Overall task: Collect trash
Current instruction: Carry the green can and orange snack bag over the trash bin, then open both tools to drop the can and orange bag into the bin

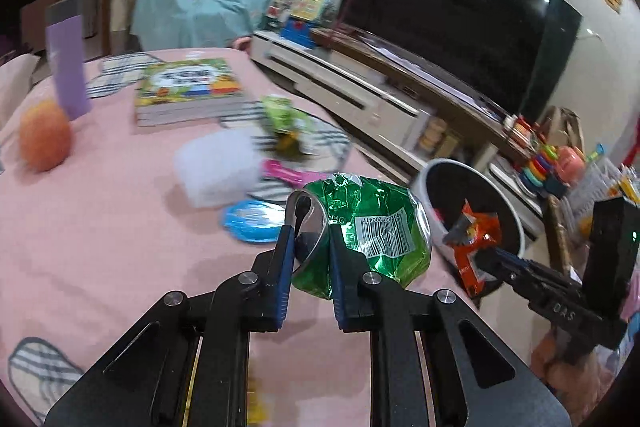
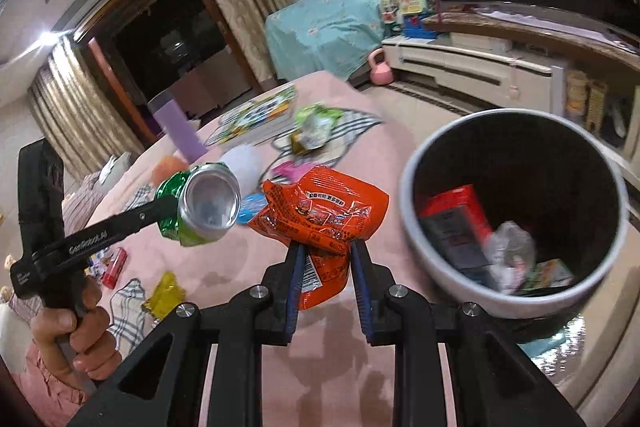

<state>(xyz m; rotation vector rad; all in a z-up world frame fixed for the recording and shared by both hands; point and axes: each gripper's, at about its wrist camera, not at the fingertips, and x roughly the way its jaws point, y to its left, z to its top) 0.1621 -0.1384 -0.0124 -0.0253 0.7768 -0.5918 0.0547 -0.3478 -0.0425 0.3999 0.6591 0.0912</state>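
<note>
My left gripper [image 1: 312, 227] is shut on a crushed green can [image 1: 376, 231] and holds it above the pink table's right edge; the can also shows in the right wrist view [image 2: 200, 207]. My right gripper [image 2: 326, 247] is shut on an orange snack wrapper [image 2: 320, 211], held in the air beside the white trash bin [image 2: 440, 267]. In the left wrist view the wrapper [image 1: 476, 243] hangs in front of the bin [image 1: 424, 187]. The bin holds a red box [image 2: 456, 215] and crumpled wrappers.
On the pink table [image 1: 100, 227] lie a book [image 1: 188, 91], a purple bottle [image 1: 68, 67], an orange [image 1: 44, 139], a white bag [image 1: 216, 167], a green wrapper [image 1: 284, 119], a blue lid [image 1: 252, 219] and a yellow wrapper [image 2: 164, 295]. A TV stand [image 1: 360, 87] stands beyond.
</note>
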